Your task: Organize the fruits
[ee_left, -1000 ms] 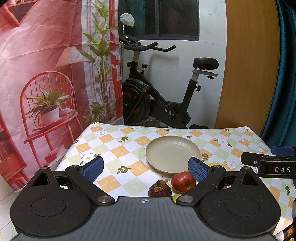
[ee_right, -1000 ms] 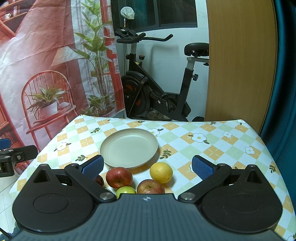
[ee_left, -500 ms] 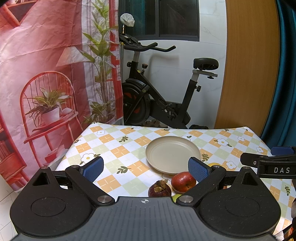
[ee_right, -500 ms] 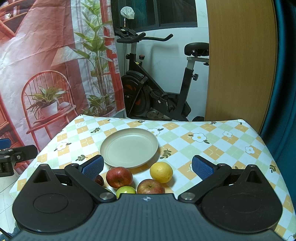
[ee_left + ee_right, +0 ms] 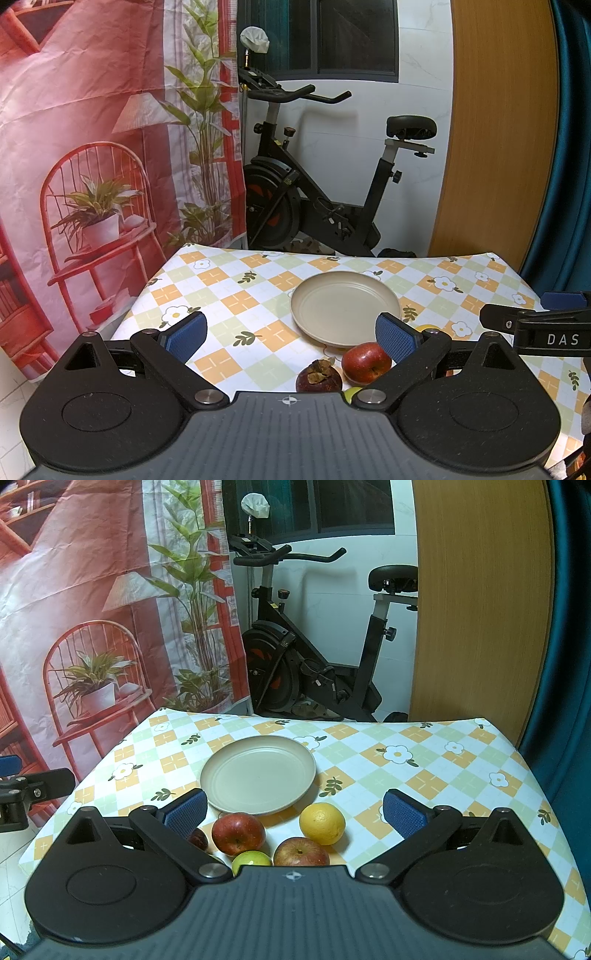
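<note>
An empty beige plate (image 5: 258, 778) sits mid-table; it also shows in the left wrist view (image 5: 345, 308). In front of it lie a red apple (image 5: 238, 832), an orange (image 5: 322, 823), a second red apple (image 5: 301, 852), a green fruit (image 5: 251, 859) and a dark mangosteen (image 5: 197, 839). The left wrist view shows the mangosteen (image 5: 318, 376), the red apple (image 5: 366, 362) and an edge of the green fruit (image 5: 351, 393). My left gripper (image 5: 291, 332) is open and empty above the table's near edge. My right gripper (image 5: 295, 812) is open and empty above the fruits.
The table wears a checked floral cloth (image 5: 424, 768). An exercise bike (image 5: 314, 657) stands behind it, a red printed backdrop (image 5: 92, 627) to the left, a wooden panel (image 5: 480, 609) and a teal curtain (image 5: 569, 627) to the right.
</note>
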Action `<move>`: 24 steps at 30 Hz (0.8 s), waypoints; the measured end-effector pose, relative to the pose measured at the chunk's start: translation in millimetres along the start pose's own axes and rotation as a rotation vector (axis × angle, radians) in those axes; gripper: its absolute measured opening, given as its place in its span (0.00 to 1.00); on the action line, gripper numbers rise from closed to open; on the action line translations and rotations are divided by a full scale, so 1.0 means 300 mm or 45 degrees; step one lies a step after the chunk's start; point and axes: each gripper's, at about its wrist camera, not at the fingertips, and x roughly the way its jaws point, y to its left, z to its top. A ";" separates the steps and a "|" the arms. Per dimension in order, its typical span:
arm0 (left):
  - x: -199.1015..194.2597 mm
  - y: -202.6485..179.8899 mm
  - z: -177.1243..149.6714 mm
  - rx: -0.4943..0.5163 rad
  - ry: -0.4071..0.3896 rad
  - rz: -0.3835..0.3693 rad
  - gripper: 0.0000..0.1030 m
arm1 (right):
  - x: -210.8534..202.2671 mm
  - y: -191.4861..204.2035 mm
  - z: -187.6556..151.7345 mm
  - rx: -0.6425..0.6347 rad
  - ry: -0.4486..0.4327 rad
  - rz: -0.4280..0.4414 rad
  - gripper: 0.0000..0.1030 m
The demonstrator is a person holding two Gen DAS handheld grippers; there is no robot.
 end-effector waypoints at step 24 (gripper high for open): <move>0.088 0.067 -0.055 -0.180 -0.059 -0.073 0.89 | 0.068 -0.025 -0.145 -0.121 -0.207 -0.067 1.00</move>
